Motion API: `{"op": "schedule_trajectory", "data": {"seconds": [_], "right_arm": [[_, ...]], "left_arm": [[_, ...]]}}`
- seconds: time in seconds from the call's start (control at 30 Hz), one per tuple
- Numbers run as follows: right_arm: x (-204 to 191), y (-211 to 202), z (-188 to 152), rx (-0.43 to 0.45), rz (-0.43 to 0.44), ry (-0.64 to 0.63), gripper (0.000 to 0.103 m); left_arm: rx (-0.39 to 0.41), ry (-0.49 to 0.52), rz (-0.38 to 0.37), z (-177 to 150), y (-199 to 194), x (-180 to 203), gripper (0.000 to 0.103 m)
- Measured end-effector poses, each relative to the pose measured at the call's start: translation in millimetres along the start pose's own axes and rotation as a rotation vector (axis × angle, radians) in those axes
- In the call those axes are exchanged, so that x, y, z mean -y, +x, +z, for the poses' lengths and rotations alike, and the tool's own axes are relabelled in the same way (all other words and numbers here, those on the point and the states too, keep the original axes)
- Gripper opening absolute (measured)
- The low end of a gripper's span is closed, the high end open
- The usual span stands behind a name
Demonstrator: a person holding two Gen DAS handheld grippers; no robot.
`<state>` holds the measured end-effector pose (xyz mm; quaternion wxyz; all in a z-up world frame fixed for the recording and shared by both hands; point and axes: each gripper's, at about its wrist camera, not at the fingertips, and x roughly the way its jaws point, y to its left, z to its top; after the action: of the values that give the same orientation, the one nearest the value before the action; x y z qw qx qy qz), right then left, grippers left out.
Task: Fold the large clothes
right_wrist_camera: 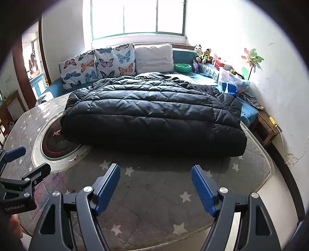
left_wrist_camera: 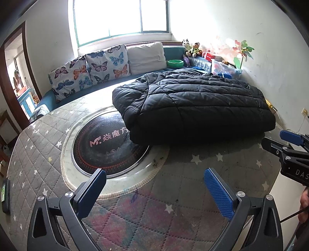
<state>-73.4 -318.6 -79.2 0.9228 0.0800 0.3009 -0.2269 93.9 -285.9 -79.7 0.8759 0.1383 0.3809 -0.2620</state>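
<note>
Bright daylight poured through the window (right_wrist_camera: pixel 138 17) at twelve o'clock, washing out the wall behind the teal sofa (right_wrist_camera: pixel 182 53) with its butterfly cushions (right_wrist_camera: pixel 96 64) and one plain white pillow (right_wrist_camera: pixel 153 58). Toward one o'clock I saw soft toys (right_wrist_camera: pixel 203 53), a clear storage box (right_wrist_camera: pixel 232 77) and a paper pinwheel (right_wrist_camera: pixel 253 58). Beneath my tools lay a quilted grey table cover (right_wrist_camera: pixel 154 193) scattered with white stars, and at ten o'clock a round black heater plate (left_wrist_camera: pixel 104 146) was set into it.

My right gripper (right_wrist_camera: pixel 155 188) stood wide apart with nothing between its blue pads (right_wrist_camera: pixel 202 191). My left gripper (left_wrist_camera: pixel 154 190) was likewise spread and empty. Neither touched the garment.

That black padded jacket (right_wrist_camera: pixel 152 114) lay folded into a thick bundle at twelve o'clock of the right gripper, well beyond its fingertips, with bare cover between them. From the left wrist view it sat toward one o'clock, its near corner overlapping the heater plate's rim.
</note>
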Motion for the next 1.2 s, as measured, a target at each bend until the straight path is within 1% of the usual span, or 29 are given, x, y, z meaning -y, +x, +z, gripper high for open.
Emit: {"op": "schedule_trajectory", "data": {"seconds": [1.2], "right_arm": [[-6.8, 4.7, 0.9, -0.019, 0.015, -0.015, 0.083]], "left_arm": [[-0.015, 0.018, 0.006, -7.6, 9.4, -0.3, 0.103]]}}
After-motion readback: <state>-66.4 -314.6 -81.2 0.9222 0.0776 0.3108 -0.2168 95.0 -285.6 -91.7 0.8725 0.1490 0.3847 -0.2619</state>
